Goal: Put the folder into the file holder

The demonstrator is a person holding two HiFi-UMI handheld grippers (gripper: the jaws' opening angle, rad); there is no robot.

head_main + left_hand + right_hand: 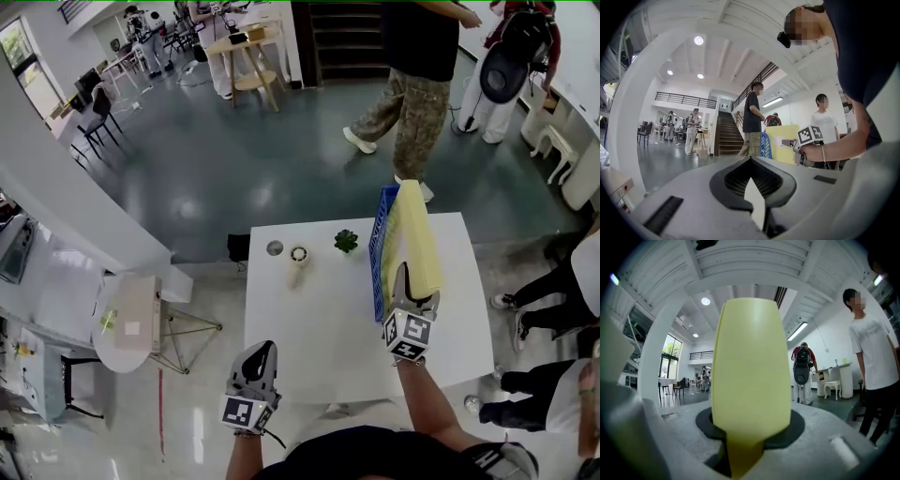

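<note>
A pale yellow folder (415, 234) stands on edge beside the blue file holder (381, 246) on the right half of the white table (309, 328). My right gripper (409, 302) is shut on the folder's near edge; in the right gripper view the folder (751, 380) fills the middle, pinched between the jaws. My left gripper (253, 375) hangs shut and empty over the table's near left part. From the left gripper view the folder (783, 143), the blue holder (763, 145) and the right gripper's marker cube (810, 136) show far off.
A small green plant (346, 241), a round grey disc (274, 247) and a small white fan-like object (298, 262) sit at the table's far side. People stand beyond and to the right of the table. A folding side table (131, 323) stands at left.
</note>
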